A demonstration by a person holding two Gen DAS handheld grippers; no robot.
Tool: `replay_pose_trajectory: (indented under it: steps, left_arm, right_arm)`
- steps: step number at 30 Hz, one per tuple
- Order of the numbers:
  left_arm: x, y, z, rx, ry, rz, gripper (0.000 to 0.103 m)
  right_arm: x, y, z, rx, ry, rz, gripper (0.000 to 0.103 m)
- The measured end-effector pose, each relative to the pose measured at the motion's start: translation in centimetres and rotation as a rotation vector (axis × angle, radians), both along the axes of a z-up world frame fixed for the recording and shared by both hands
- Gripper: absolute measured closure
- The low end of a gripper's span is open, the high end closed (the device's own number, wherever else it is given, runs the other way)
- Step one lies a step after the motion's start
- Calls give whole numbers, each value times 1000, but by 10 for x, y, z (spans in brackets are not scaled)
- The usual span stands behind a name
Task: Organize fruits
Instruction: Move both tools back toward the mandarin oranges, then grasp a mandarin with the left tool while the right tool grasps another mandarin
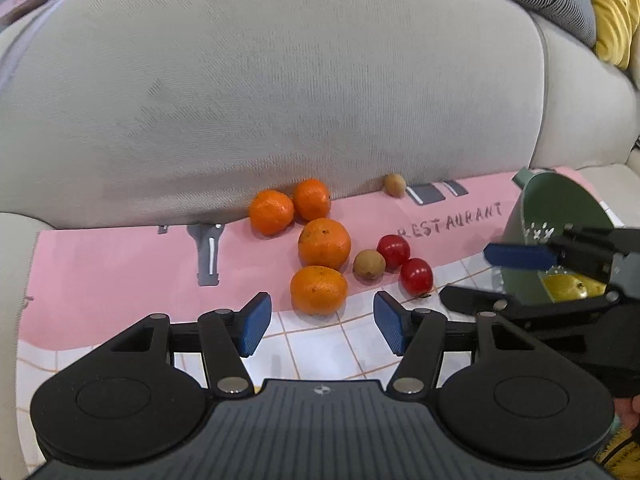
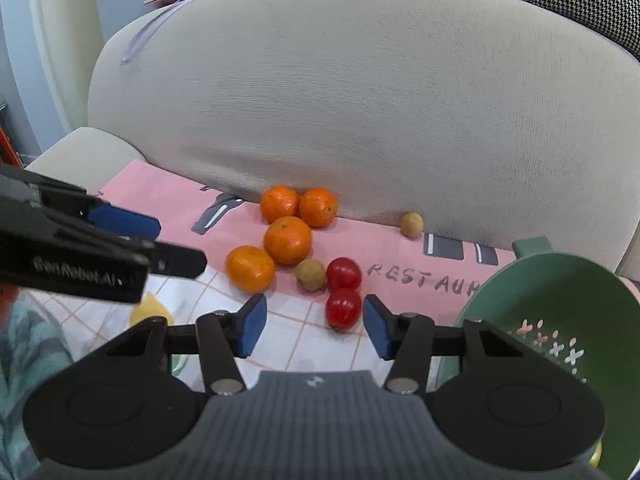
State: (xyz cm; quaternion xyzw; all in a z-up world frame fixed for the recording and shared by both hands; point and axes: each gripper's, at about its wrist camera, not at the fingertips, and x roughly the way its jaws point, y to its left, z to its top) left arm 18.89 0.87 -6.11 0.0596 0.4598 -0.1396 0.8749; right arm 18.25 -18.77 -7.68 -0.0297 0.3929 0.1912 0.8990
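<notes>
While both grippers hang over the front of the sofa seat, neither holds anything. The left gripper point(image 1: 322, 322) has its blue pads spread wide, with the nearest orange point(image 1: 318, 290) just beyond the gap between them and touching neither pad. The right gripper point(image 2: 314, 326) is likewise wide open, and the nearer red tomato point(image 2: 342, 309) sits just inside its right pad; whether they touch cannot be told.

Behind everything rises the grey sofa cushion point(image 1: 280, 92), the largest thing in view, with a yellow cushion point(image 1: 614, 8) and a black-and-white checked one point(image 2: 592, 0) at the upper right. A pink mat point(image 1: 120, 264), printed "RESTAURANT" and with a white tiled pattern along its near edge, covers the seat. On its right end stands a green colander point(image 2: 560, 300), tilted on its side in the left wrist view, with a yellow fruit point(image 1: 568, 286) inside it.

The four oranges lie in the middle of the mat: two point(image 1: 271, 212) point(image 1: 312, 199) side by side against the cushion, a third point(image 1: 324, 243) just in front of them, and the nearest one in front of that. To their right lie the two red tomatoes, the farther point(image 1: 393, 251) touching the nearer. A small brown fruit point(image 1: 369, 265) lies between the oranges and the tomatoes, and another brown fruit point(image 1: 395, 185) rests alone against the cushion, well apart.
</notes>
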Motion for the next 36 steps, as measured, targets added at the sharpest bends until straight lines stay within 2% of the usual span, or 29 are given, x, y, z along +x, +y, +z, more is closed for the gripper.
replay_pose_trajectory:
  steps: [5, 9, 14, 17, 21, 22, 26, 29, 33, 36]
  left_arm:
    - [18, -5, -19, 15, 32, 1, 33]
    - [29, -9, -35, 19, 62, 3, 34]
    - [37, -12, -50, 18, 77, 8, 35]
    - [40, -13, -57, 26, 84, 4, 38]
    - [43, -14, -62, 16, 83, 0, 47]
    - [42, -15, -63, 11, 77, -6, 50]
    - [43, -10, -63, -21, 78, 4, 51]
    - [41, -2, -58, -18, 75, 41, 51]
    - [38, 19, -47, -64, 67, 114, 51]
    - [37, 36, -41, -50, 65, 175, 51]
  right_arm:
    - [13, 1, -9, -30, -16, 1, 51]
    - [24, 3, -16, -9, 17, 3, 51]
    - [30, 7, -24, -30, 41, 7, 51]
    - [33, 6, -28, -14, 60, 1, 51]
    - [36, 7, -29, 4, 52, 4, 51]
    - [37, 7, -29, 2, 48, 5, 51]
    - [41, 12, -28, -14, 29, 12, 52]
    - [45, 17, -27, -20, 15, 30, 52]
    - [54, 31, -28, -41, -9, 73, 52]
    - [59, 46, -30, -71, -35, 113, 52]
